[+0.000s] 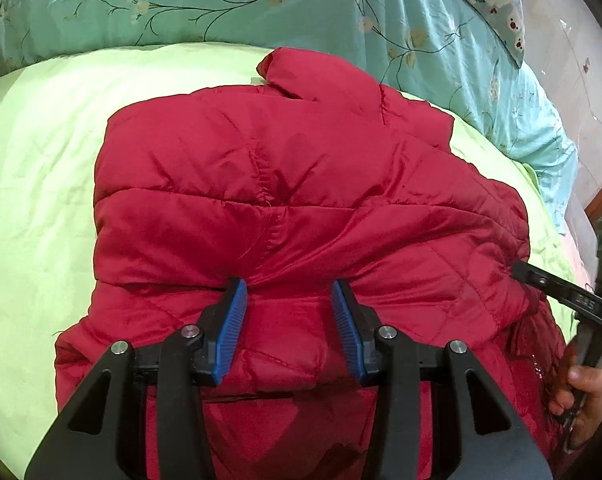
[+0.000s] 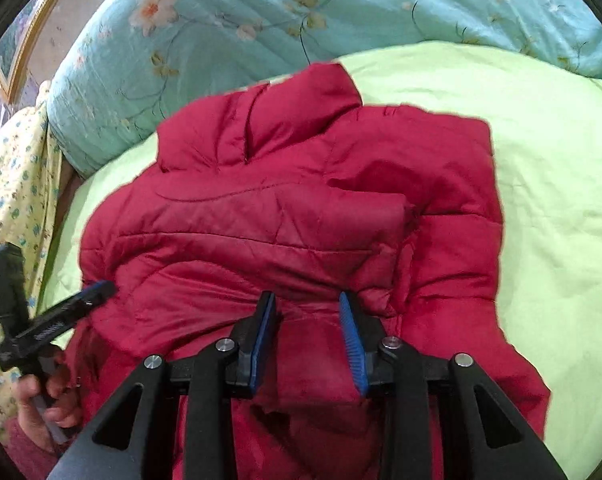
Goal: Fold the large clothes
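**Red jacket bunched on bed, both grippers at its near edge**

Red quilted puffer jacket (image 1: 301, 200) lies crumpled on a light green bedspread (image 1: 33, 184), collar end pointing away toward a turquoise floral quilt (image 1: 261, 4) at the far side of the bed. Near hem hangs toward the cameras, under both tools.

Left gripper (image 1: 289, 322): blue pads (image 1: 233, 328) apart, tips dug into a fold of the jacket's near edge, red fabric bulging up between them. Pads look to touch the cloth at the sides, but a firm pinch cannot be told. Right gripper (image 2: 307, 338): pads apart too, a ridge of jacket fabric sitting between them; the right-side pad has the cloth against it, the left-side one shows a gap, so not clamped.

The two grippers sit side by side along the same near edge; each shows in the other's view at the jacket's side, held by a hand (image 1: 581, 396).

Patterned pillow (image 1: 497, 0) at the far right corner; yellow flowered cloth (image 2: 13, 200) beside the bed on the left.
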{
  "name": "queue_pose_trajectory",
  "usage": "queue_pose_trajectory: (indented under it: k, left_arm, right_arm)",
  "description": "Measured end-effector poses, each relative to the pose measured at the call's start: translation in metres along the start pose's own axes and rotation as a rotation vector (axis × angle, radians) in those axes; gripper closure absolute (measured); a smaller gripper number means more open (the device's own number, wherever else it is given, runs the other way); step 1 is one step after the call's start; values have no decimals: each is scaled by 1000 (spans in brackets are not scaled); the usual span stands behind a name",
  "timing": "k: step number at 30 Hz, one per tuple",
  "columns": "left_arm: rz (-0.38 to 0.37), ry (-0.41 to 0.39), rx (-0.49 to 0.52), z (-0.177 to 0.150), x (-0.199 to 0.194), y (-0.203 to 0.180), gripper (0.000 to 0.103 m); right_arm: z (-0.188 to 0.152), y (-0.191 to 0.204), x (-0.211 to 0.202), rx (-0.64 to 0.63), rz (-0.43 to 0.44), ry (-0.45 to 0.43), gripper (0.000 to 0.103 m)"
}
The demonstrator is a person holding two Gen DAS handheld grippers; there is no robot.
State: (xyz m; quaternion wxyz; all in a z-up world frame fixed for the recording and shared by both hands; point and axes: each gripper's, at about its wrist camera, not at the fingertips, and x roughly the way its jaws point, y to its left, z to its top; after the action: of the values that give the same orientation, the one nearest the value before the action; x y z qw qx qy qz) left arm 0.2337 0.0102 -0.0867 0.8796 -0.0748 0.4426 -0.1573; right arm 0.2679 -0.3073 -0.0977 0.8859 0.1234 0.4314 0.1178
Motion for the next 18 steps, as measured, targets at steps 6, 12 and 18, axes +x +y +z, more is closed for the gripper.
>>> queue_pose_trajectory:
  k: [6,12,18]
  left_arm:
    - [-11,-12,-11,-2,-7,2,61]
    - [-18,-25,-49,-8,-13,11,61]
    - [9,-11,-22,-5,-4,7,61]
  right_arm:
    - [-9,5,0,-39,-65,18,68]
    - [-11,-5,11,-16,-41,34,68]
    - [-13,-7,14,-19,-36,27,68]
